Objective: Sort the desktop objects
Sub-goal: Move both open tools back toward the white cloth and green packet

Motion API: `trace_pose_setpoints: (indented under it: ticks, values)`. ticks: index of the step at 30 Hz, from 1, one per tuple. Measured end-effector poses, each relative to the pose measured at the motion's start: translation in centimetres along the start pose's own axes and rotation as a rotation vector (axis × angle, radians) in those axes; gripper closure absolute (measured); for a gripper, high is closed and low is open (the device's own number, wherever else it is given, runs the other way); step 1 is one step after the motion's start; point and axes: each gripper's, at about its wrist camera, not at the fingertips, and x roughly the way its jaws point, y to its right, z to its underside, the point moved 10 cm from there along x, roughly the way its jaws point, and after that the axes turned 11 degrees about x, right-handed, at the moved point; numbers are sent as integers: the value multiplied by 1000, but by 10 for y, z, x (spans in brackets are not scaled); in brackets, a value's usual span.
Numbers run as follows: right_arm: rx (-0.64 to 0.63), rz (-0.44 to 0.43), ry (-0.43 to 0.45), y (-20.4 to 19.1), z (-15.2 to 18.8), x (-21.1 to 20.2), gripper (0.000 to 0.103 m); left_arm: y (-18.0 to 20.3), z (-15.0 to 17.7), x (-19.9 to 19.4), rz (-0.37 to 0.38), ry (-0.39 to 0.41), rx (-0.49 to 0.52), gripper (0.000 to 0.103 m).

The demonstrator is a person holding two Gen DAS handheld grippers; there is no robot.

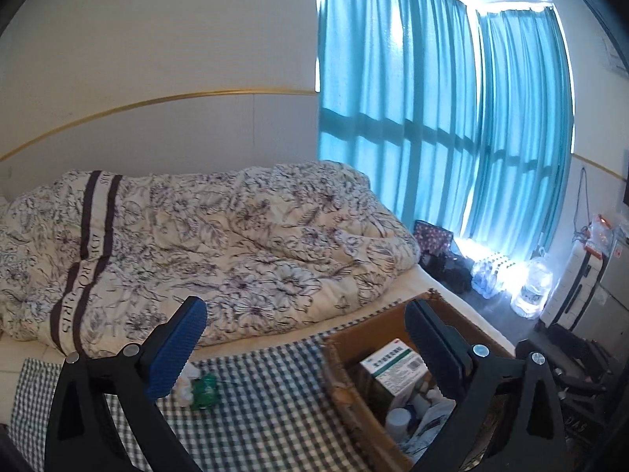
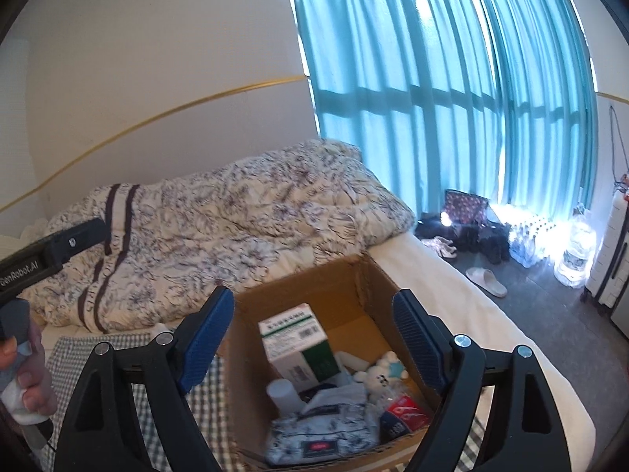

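An open cardboard box (image 2: 314,279) sits on a checked cloth (image 1: 275,401) on the bed. Inside it lie a green-and-white medicine box (image 2: 295,338), a white bottle (image 2: 283,391), a white plush toy (image 2: 379,371), a red packet (image 2: 405,417) and a floral pouch (image 2: 326,428). My right gripper (image 2: 312,338) hangs open above the box, holding nothing. My left gripper (image 1: 308,350) is open and empty over the cloth, left of the box (image 1: 373,326). A green packet (image 1: 204,389) lies on the cloth beside something white near the left finger.
A crumpled floral duvet (image 1: 236,244) covers the bed behind the cloth. Blue curtains (image 1: 432,118) hang at the window. On the floor to the right are water bottles (image 2: 574,259), a slipper (image 2: 487,281), dark bags and a white suitcase (image 1: 570,291). A hand (image 2: 31,373) holds the left gripper's handle.
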Motion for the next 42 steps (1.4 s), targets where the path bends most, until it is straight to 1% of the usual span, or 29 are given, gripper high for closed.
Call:
trace_pose_setpoints:
  ticks: [4, 9, 12, 13, 15, 19, 22, 25, 29, 32, 37, 40, 42]
  values:
    - [-7, -39, 18, -19, 0, -2, 15, -35, 9, -7, -60, -6, 1, 0]
    - [-42, -88, 32, -49, 3, -2, 14, -81, 25, -10, -133, -26, -6, 0]
    - [-78, -117, 48, -66, 5, -2, 9, -102, 38, -7, -172, -47, -9, 0]
    - [-93, -141, 54, -75, 7, -2, 7, -110, 43, -4, -183, -57, -11, 0]
    - [-113, -165, 59, -84, 10, -1, 7, -122, 53, 1, -193, -78, -17, 0]
    - [-162, -176, 54, -100, 20, 8, 7, -141, 74, 15, -216, -123, -5, 0]
    - [-193, -172, 27, -110, 31, 19, 7, -153, 89, 29, -223, -153, -12, 0]
    - [-235, -171, 1, -121, 44, 31, 6, -165, 111, 48, -227, -204, -28, 0]
    - [-285, -191, -26, -140, 60, 42, 6, -176, 139, 72, -228, -263, -33, 0]
    - [-307, -235, -50, -156, 71, 48, 6, -183, 165, 95, -225, -323, -34, 0]
    - [-343, -271, -113, -176, 102, 72, 6, -187, 209, 130, -193, -409, -41, 0]
    - [-357, -261, -178, -182, 128, 95, 6, -187, 228, 147, -175, -440, -46, 0]
    - [-368, -257, -200, -184, 138, 104, 6, -186, 238, 156, -161, -455, -61, 0]
